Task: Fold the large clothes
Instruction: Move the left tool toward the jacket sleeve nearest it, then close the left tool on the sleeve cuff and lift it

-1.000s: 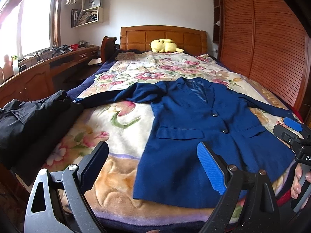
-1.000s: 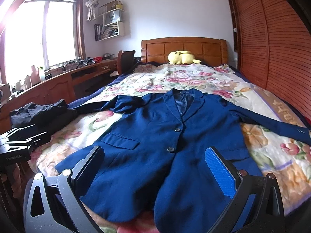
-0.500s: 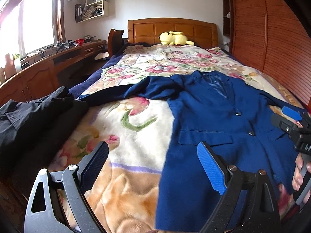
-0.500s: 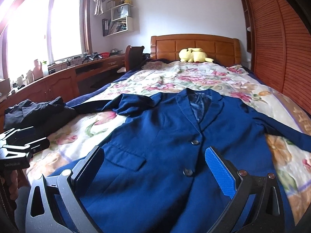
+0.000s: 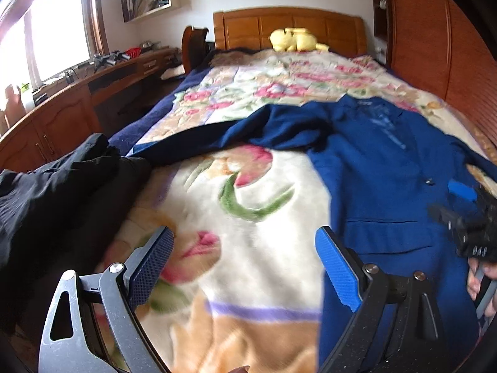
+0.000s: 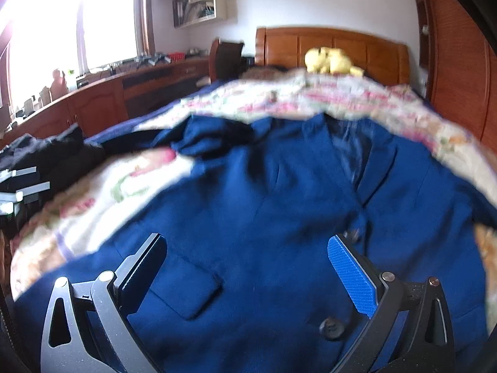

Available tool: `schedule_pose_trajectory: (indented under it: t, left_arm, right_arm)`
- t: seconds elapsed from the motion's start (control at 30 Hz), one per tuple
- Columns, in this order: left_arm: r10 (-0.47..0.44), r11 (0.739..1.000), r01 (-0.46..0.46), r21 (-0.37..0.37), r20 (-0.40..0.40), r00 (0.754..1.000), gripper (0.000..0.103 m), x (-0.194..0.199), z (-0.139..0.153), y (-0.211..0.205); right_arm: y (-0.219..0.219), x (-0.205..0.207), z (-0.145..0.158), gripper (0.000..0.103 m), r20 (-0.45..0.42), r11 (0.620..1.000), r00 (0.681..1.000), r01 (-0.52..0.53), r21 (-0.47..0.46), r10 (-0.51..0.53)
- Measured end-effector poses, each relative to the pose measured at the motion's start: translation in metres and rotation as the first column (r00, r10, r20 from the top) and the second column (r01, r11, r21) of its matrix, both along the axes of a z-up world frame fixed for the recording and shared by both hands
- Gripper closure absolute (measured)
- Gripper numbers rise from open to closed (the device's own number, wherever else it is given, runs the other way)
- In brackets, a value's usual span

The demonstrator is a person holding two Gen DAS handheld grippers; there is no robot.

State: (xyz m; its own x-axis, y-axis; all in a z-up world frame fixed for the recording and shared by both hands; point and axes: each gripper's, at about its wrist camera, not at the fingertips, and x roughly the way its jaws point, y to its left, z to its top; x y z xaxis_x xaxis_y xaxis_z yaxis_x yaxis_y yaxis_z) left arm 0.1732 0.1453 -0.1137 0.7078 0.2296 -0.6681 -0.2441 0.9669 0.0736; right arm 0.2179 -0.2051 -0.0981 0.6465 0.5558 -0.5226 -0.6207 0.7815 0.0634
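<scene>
A dark blue suit jacket (image 5: 382, 180) lies face up on the floral bedspread (image 5: 257, 205), collar toward the headboard, one sleeve stretched out to the left. My left gripper (image 5: 245, 267) is open above the bare bedspread, just left of the jacket's side edge. My right gripper (image 6: 248, 267) is open low over the jacket (image 6: 279, 211) front, between its flap pocket (image 6: 186, 286) and the buttons (image 6: 331, 328). In the left wrist view the right gripper (image 5: 462, 214) shows at the right edge, held by a hand (image 5: 480, 283).
A black garment (image 5: 52, 199) is heaped at the bed's left edge. A yellow plush toy (image 5: 293, 39) lies by the wooden headboard (image 5: 289, 23). A wooden desk (image 5: 62, 112) runs along the left under the window; slatted wardrobe doors (image 5: 447, 56) line the right.
Both grippers have moved forward and lower toward the bed. The right one now hovers close over the jacket front; the left has shifted over the bedspread beside the jacket. Both stay open.
</scene>
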Motion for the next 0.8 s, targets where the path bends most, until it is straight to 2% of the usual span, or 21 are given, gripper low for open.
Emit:
schedule_pose_trajectory:
  t: [0.07,0.17,0.3,0.57,0.67,0.8]
  left_arm:
    - [0.001,1.0,-0.001,-0.005,-0.021,1.0,0.01,0.011,-0.005,0.011]
    - [-0.006,1.0,0.005,-0.01,-0.053,0.999,0.01,0.03,-0.012,0.027]
    - [-0.017,1.0,0.016,-0.005,-0.09,0.996,0.01,0.06,-0.019,0.05]
    - [-0.003,1.0,0.002,-0.01,-0.097,0.995,0.01,0.118,-0.016,0.095]
    - [0.0,1.0,-0.001,-0.017,-0.081,0.997,0.016,0.135,-0.013,0.109]
    - [0.02,1.0,-0.023,-0.021,-0.112,0.994,0.027,0.16,-0.016,0.133]
  right_arm:
    - [0.0,0.004,-0.008,0.0,-0.044,1.0,0.999,-0.002,-0.011,0.001]
    - [-0.005,-0.002,-0.002,0.0,-0.031,1.0,0.999,-0.009,0.006,0.009]
    - [-0.001,-0.007,-0.003,0.0,-0.019,1.0,1.0,-0.01,-0.013,0.009]
    - [0.013,0.005,-0.007,0.0,-0.016,0.999,1.0,-0.015,-0.03,0.014]
    - [0.015,0.012,-0.008,0.0,-0.031,0.999,0.999,-0.02,-0.031,0.019]
    - [0.016,0.013,-0.008,0.0,-0.039,0.999,0.999,-0.022,-0.031,0.021]
